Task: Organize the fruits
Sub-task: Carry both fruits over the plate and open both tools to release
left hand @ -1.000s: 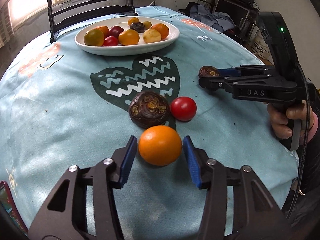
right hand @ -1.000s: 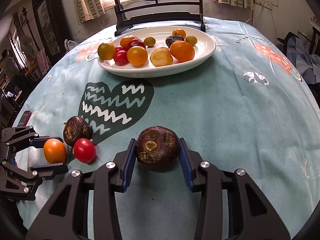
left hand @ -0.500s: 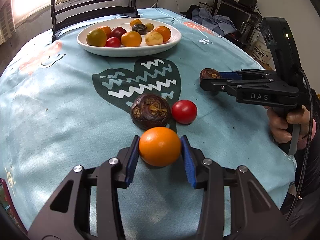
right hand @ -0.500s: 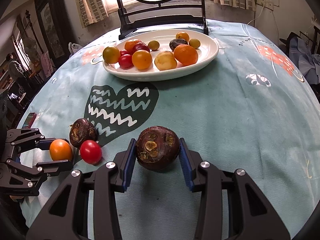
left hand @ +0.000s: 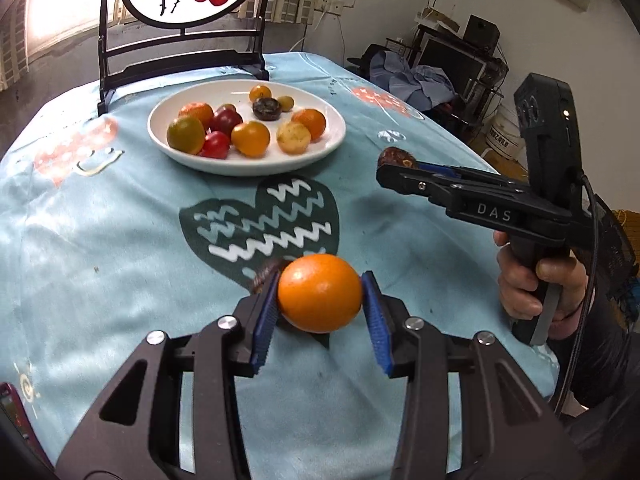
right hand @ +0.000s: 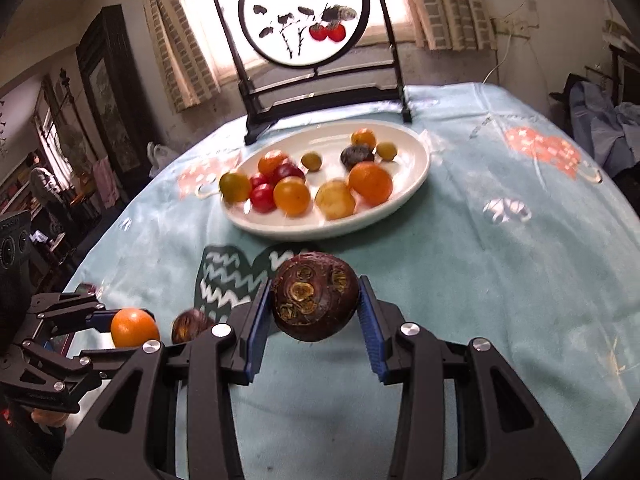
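The left gripper point(left hand: 320, 300) was clamped on an orange point(left hand: 320, 293), its blue pads point(left hand: 266, 320) pressed to the fruit's two sides, and it held the orange above the light-blue tablecloth point(left hand: 100, 240) near the dark heart-shaped print point(left hand: 264, 224). Just behind the orange's left side, the edge of a dark brown fruit point(left hand: 262, 278) showed on the cloth, mostly hidden and blurred. The right gripper point(right hand: 316, 312) was closed on a larger dark brown fruit with round yellowish scars point(right hand: 315, 302), gripped between its blue pads point(right hand: 366, 320) and raised over the cloth in front of the white oval plate point(right hand: 412, 184). The plate sat farther back on the table, before a black-framed round screen painted with red fruit point(right hand: 304, 12), and carried a loose heap of oranges, red tomatoes, small greenish fruits, a pale yellow one and a dark one. In the left wrist view the right gripper reached in from the right side, held by a bare hand point(left hand: 528, 280) on its handle.
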The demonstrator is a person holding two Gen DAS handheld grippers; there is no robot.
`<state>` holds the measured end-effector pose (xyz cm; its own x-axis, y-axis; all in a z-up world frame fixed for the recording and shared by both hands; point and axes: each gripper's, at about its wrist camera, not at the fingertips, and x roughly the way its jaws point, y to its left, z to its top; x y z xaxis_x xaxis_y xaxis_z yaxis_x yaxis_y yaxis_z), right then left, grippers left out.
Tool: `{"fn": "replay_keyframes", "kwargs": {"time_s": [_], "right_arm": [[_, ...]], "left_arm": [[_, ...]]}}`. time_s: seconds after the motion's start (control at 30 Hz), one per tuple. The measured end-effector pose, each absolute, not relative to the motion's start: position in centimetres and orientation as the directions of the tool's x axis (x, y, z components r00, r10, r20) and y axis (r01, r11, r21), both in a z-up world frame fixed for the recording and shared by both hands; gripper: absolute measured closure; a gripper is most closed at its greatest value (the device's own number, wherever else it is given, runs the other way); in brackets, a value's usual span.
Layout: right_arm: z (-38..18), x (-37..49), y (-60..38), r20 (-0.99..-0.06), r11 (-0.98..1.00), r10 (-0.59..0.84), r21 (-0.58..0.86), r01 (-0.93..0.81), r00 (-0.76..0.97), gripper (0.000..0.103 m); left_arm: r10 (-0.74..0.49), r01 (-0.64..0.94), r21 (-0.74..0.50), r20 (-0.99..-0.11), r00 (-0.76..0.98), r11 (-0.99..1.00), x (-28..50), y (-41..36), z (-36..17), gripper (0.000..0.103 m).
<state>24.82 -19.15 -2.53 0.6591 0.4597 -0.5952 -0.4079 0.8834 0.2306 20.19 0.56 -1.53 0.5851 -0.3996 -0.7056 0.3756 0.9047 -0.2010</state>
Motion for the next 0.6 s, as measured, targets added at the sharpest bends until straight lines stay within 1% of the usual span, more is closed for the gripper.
{"fn": "replay_keyframes", "kwargs": {"time_s": [0.07,0.17,0.23,0.37,0.5,0.53,0.57,0.6], "right_arm": [[-1.7,26.1,-18.9,-0.557,0.897,0.439,0.226,-0.38,0.705,0.061],[-1.1,29.5,-18.3,-0.54,0.899,0.439,0.257,-0.356,0.718,0.061],[-1.0,31.8,-17.6,-0.54,0.901,0.433,0.255,-0.35,0.722,0.061],[-1.1,35.8,-16.8,-0.552,0.907,0.42,0.252,-0.336,0.72,0.061],[-1.9,38.7,-16.2,-0.577,0.903,0.429,0.26,-0.342,0.695,0.06],[-2.1,39.2,-16.1,-0.588,0.906,0.422,0.255,-0.337,0.69,0.059],[-2.3,39.6,-15.9,-0.595,0.908,0.418,0.252,-0.334,0.687,0.052],[-2.3,39.6,-16.0,-0.597,0.91,0.413,0.248,-0.331,0.688,0.047]], "left_arm": [[-0.375,0.345,-0.19,-0.692,0.617,0.919,22.3,0.5,-0.2,0.061],[-0.301,0.273,-0.15,-0.668,0.68,0.95,26.4,0.4,1.5,0.061],[-0.256,0.226,-0.133,-0.668,0.699,0.965,29.6,0.5,1.9,0.061],[-0.213,0.167,-0.133,-0.68,0.701,0.977,34.8,0.7,1.4,0.061],[-0.173,0.119,-0.126,-0.711,0.682,0.985,38.1,1.0,0.1,0.061],[-0.154,0.098,-0.119,-0.715,0.682,0.988,38.5,1.1,-0.1,0.058],[-0.125,0.069,-0.106,-0.719,0.684,0.992,38.8,1.3,-0.3,0.038],[-0.09,0.034,-0.091,-0.723,0.685,0.995,38.6,1.4,-0.3,0.025]]}}
